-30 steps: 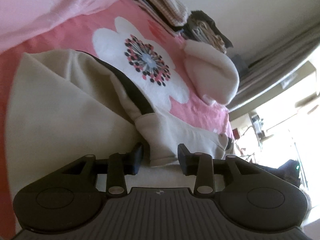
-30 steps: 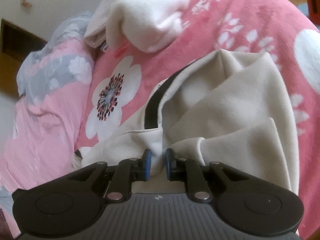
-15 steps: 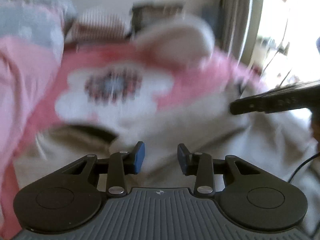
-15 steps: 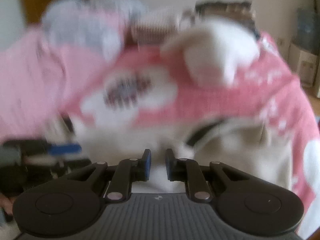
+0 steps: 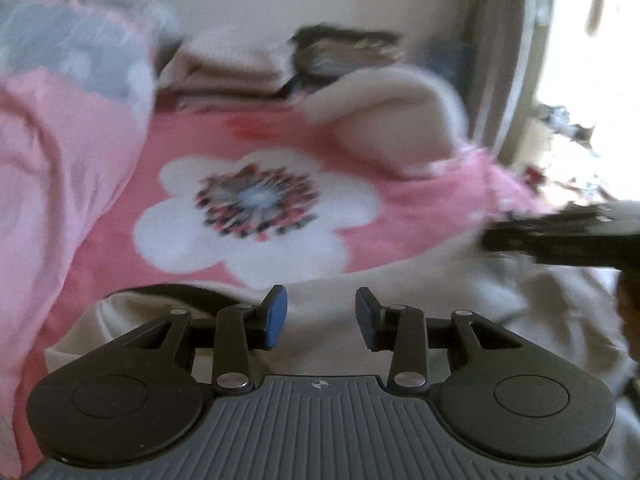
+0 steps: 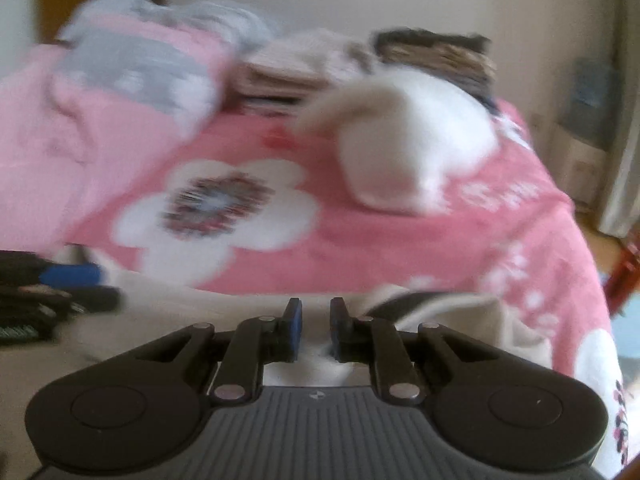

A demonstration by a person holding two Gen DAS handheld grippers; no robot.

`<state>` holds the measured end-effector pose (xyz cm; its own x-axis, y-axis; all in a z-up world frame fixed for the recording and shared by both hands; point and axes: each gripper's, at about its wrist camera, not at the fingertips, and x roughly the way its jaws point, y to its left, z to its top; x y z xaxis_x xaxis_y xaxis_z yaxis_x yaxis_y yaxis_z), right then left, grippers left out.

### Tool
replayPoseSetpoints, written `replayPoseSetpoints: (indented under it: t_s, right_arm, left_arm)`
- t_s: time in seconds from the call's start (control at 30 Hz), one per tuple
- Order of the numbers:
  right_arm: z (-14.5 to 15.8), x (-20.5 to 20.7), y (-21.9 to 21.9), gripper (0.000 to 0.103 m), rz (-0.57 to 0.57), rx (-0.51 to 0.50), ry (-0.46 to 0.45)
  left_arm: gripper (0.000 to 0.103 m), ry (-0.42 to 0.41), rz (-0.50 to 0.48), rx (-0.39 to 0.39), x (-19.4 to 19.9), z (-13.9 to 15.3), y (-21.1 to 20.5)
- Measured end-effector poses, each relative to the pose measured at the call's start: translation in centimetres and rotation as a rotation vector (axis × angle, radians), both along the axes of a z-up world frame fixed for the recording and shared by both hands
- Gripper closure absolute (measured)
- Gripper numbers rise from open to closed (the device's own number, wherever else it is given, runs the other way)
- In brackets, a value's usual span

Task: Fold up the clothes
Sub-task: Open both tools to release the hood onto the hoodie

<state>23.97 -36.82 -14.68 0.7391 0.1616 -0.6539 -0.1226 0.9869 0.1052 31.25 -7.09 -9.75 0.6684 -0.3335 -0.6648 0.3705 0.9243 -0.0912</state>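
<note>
A beige garment (image 5: 460,300) with a black band (image 5: 180,300) lies spread on the pink flowered blanket (image 5: 256,208). My left gripper (image 5: 321,316) hovers over its near part, open, with the cloth lying flat under the fingers. The other gripper's body (image 5: 560,236) shows at the right edge. In the right wrist view my right gripper (image 6: 315,328) has its fingers close together with pale fabric pinched between them. The beige garment (image 6: 180,320) stretches left toward the left gripper (image 6: 60,284). Both views are blurred.
A fluffy white folded garment (image 6: 416,152) sits further back on the bed, with stacks of folded clothes (image 6: 436,52) against the wall. A pink and grey quilt (image 5: 60,120) is heaped on the left. A curtain (image 5: 500,40) and bright window are on the right.
Both grippers have swung from a tilted pose to level and pulled back toward the near edge. The garment now lies flatter between them. The left fingers no longer have the cloth's edge between them.
</note>
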Motion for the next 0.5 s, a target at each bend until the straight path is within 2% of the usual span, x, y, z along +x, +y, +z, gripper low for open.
replayPoseSetpoints:
  t_s: [0.03, 0.13, 0.23, 0.3, 0.37, 0.43, 0.5]
  right_arm:
    - [-0.7, 0.2, -0.7, 0.09, -0.027, 0.016, 0.009]
    - [-2.9, 0.8, -2.7, 0.094, -0.105, 0.062, 0.035]
    - [-1.8, 1.2, -1.9, 0.093, -0.093, 0.023, 0.048]
    - [-0.4, 0.7, -1.7, 0.091, -0.081, 0.023, -0.009]
    - [0.5, 0.5, -2.0, 0.091, -0.115, -0.019, -0.068]
    - [-0.4, 1.1, -3.3, 0.091, -0.199, -0.058, -0.037]
    - [-2.7, 2.0, -5.2, 0.091, -0.252, -0.019, 0.062]
  left_arm:
    - [0.063, 0.009, 0.022, 0.01, 0.7, -0.3, 0.0]
    - [0.062, 0.01, 0.038, -0.051, 0.6, -0.8, 1.0]
    - [0.062, -0.015, 0.026, -0.026, 0.1, -0.1, 0.9]
    - [0.061, -0.061, 0.044, -0.03, -0.2, 0.6, 1.3]
    - [0.06, -0.099, 0.086, -0.018, -0.3, 1.0, 1.8]
    - [0.06, -0.058, 0.146, -0.021, 0.6, 0.0, 2.9]
    - [0.059, -0.007, 0.2, -0.033, 1.5, -1.2, 4.1]
